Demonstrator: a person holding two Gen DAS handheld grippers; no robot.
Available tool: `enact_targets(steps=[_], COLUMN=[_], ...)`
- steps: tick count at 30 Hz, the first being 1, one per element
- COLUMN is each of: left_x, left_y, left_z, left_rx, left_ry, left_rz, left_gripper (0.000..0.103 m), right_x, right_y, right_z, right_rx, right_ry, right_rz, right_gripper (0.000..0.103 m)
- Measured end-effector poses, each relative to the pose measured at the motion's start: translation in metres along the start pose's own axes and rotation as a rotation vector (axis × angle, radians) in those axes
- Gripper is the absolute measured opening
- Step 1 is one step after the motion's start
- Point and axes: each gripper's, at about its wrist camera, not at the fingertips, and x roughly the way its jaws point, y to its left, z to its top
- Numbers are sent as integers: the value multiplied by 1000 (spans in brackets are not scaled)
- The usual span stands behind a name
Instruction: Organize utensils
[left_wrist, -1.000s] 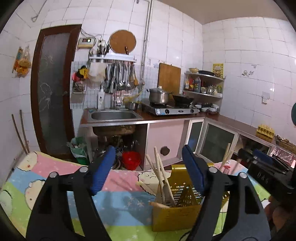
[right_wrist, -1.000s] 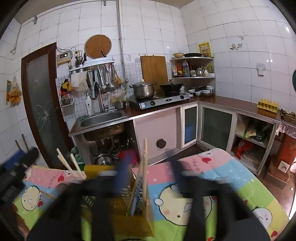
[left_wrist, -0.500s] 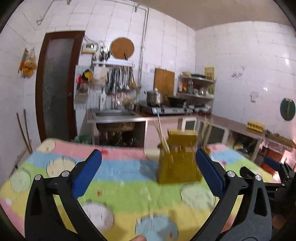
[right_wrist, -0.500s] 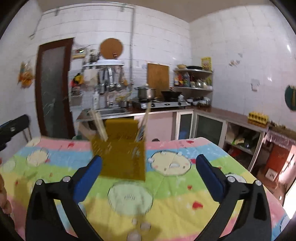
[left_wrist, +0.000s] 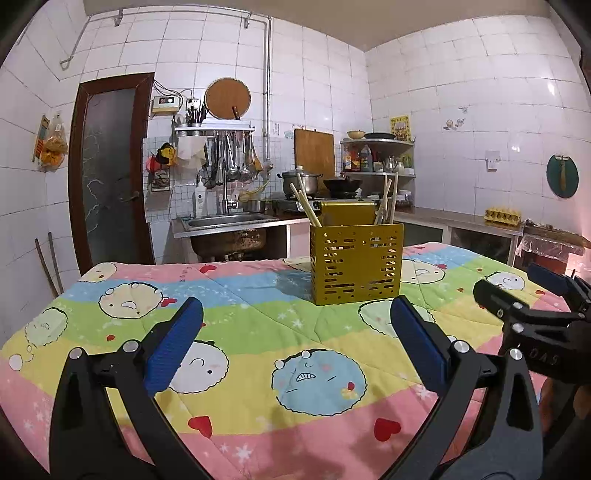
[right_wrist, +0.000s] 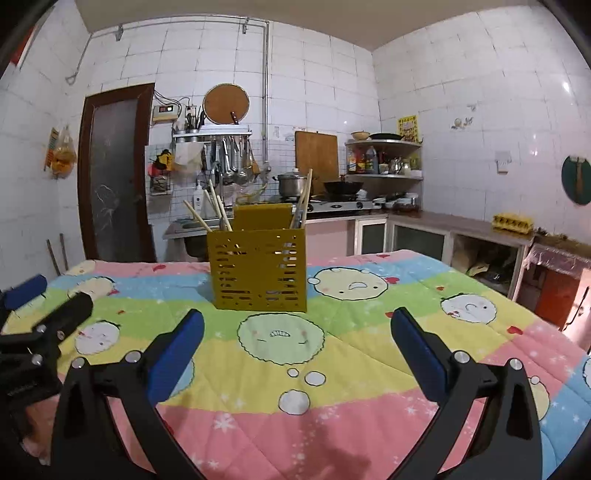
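Observation:
A yellow slotted utensil holder (left_wrist: 355, 263) stands upright on the cartoon-print quilt (left_wrist: 258, 332), with wooden chopsticks (left_wrist: 304, 204) leaning out of its compartments. It also shows in the right wrist view (right_wrist: 258, 268), with chopsticks (right_wrist: 218, 210) at its left and one at its right. My left gripper (left_wrist: 295, 343) is open and empty, low over the near part of the quilt, well short of the holder. My right gripper (right_wrist: 297, 345) is open and empty, also near the front. The right gripper shows at the right edge of the left wrist view (left_wrist: 532, 295).
The quilt (right_wrist: 369, 350) covers the table to its edges. Behind are a sink (left_wrist: 229, 221), a rack of hanging utensils (left_wrist: 229, 158), a stove with pots (left_wrist: 314, 184), a corner shelf (left_wrist: 376, 155) and a brown door (left_wrist: 110, 173).
Both grippers have pulled back and down from the holder toward the near side of the table. The holder now stands farther off, and both views have steadied.

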Motion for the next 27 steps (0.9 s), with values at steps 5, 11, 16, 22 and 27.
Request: enact_targets(steps=[5,11,16,22,27], left_x=[-3,3,4,0,-1], left_y=[0,9,8,7,7], left_z=[-5,-5,-7,-8,-8], left_rx=[-1,-32,-26,-18,-16], left_ry=[-7,19,25,10,2], left_rz=[-11,-15,-15,-21,-20], left_gripper=[98,98,98,98,98], right_x=[3,-3,-4,-6,-7], right_y=[2,-1,-1,-1,0], right_z=[-3,-5,-5,-6,-7], right_rx=[-12,4,6,7,3], right_ry=[9,-5,-11,-16,-21], right_rz=[-1,-11,-10,-13,-17], right_gripper=[99,99,99,99,99])
